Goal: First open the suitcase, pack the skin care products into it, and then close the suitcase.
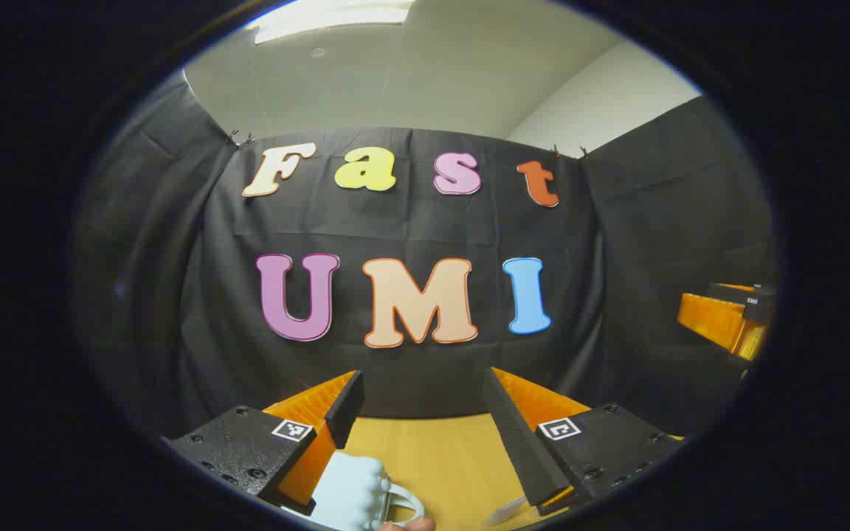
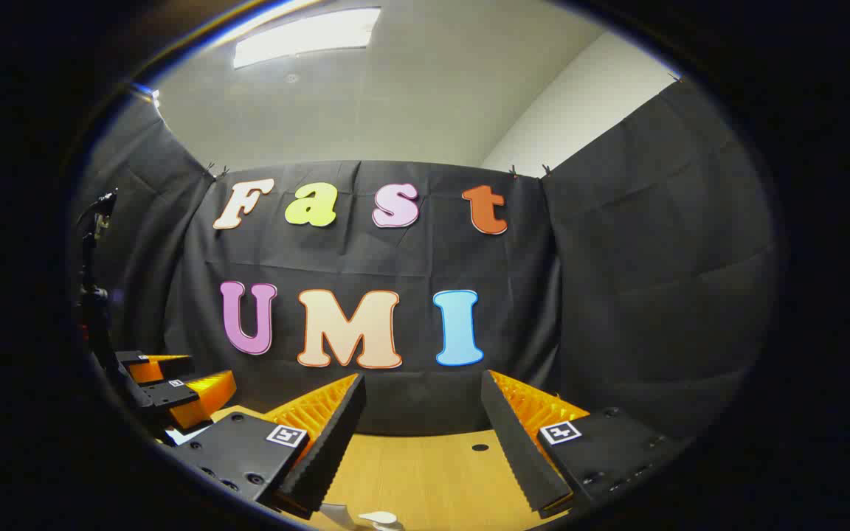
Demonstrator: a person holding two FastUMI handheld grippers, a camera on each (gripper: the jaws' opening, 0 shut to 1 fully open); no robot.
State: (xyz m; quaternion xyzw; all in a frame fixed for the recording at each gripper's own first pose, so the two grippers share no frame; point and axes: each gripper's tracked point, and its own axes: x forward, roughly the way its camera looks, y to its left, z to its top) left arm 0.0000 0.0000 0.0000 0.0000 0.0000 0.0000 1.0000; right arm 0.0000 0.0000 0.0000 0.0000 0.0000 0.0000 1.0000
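Note:
In the left gripper view my left gripper (image 1: pixel 423 380) is open and holds nothing, raised above the wooden table (image 1: pixel 440 457). Just below its left finger lies a pale blue ribbed object with a loop handle (image 1: pixel 351 483), which looks like part of the small suitcase. It is cut off by the view's lower edge. In the right gripper view my right gripper (image 2: pixel 422 382) is also open over the table (image 2: pixel 425 464), with nothing between its fingers. A small white item (image 2: pixel 381 518) peeks in at the bottom; I cannot tell what it is.
A fingertip (image 1: pixel 406 525) shows beside the blue handle. A white corner (image 1: pixel 502 509) lies under the left gripper's right finger. The right gripper (image 1: pixel 727 317) shows far right, the left gripper (image 2: pixel 174 391) low left. The black cloth wall closes the table's far side. The tabletop has a small dark hole (image 2: pixel 479 447).

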